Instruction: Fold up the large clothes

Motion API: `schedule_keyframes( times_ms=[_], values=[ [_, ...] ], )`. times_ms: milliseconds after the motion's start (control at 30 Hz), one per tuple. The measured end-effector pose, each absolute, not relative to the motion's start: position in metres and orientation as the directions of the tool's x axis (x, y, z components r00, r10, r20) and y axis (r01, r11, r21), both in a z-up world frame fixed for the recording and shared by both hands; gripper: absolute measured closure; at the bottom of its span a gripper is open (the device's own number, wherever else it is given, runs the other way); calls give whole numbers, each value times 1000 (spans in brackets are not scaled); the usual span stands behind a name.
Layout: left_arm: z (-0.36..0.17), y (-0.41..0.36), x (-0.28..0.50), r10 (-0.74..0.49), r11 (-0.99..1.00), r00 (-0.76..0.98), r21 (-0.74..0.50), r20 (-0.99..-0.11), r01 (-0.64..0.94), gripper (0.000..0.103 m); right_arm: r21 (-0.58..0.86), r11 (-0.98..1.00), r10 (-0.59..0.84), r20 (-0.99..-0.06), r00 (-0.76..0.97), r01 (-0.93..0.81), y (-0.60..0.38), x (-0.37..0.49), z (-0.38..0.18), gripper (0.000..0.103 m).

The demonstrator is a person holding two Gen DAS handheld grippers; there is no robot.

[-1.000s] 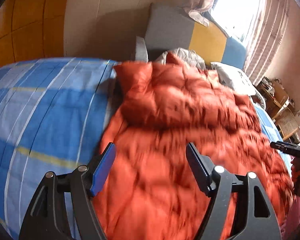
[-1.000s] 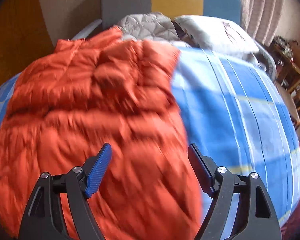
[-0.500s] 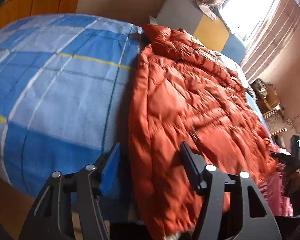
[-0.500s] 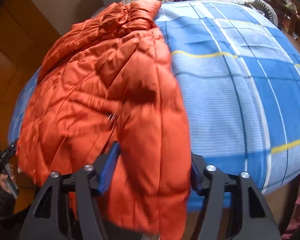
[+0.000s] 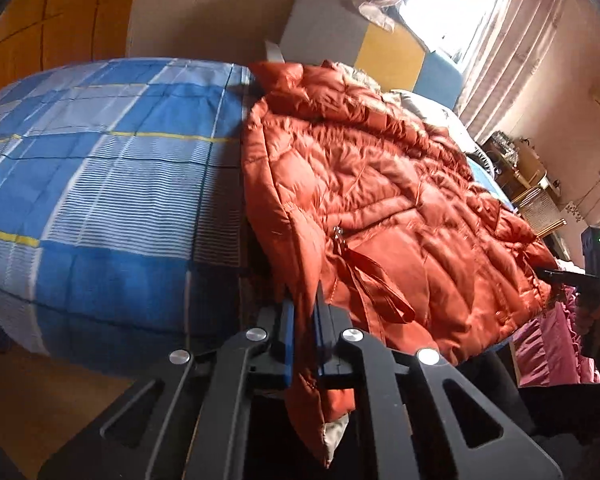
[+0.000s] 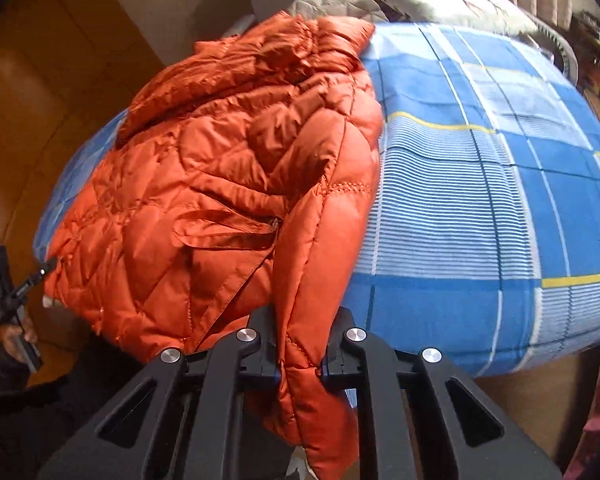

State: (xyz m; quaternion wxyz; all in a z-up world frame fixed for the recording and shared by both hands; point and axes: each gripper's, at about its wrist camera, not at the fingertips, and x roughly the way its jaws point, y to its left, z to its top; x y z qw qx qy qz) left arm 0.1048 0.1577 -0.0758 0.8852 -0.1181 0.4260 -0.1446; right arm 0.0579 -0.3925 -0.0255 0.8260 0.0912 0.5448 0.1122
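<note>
An orange quilted puffer jacket [image 5: 380,184] lies spread on a bed with a blue checked sheet [image 5: 100,184], its hem hanging over the near edge. My left gripper [image 5: 304,320] is shut on the jacket's left hem corner. In the right wrist view the jacket [image 6: 228,184] lies left of the bare sheet [image 6: 480,200]. My right gripper [image 6: 300,344] is shut on the jacket's right hem corner. Each view shows the other gripper at the far hem corner: the right one [image 5: 560,276] and the left one [image 6: 40,272].
A grey, yellow and blue headboard [image 5: 380,52] and pillows [image 6: 440,4] lie at the far end. A curtained window [image 5: 480,20] and a cluttered wooden side table [image 5: 528,176] stand to the right. A wooden wall [image 6: 28,100] runs on the left.
Both grippers dropped to the bed's near edge and closed on the jacket's hem corners; they were open above the jacket a second ago.
</note>
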Motion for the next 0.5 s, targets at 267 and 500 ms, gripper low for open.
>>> schedule_keyframes(
  times_ms=[267,500],
  values=[
    [-46,180,53,-414,903,595,-390,-689,177,97,247,963,270,-874,403,-111,-391,5,19,92],
    [-20,195,12,-498,846,609,-500,-617,186,97,254,961,275,-860,429,-107,-382,-31,52,93]
  ],
)
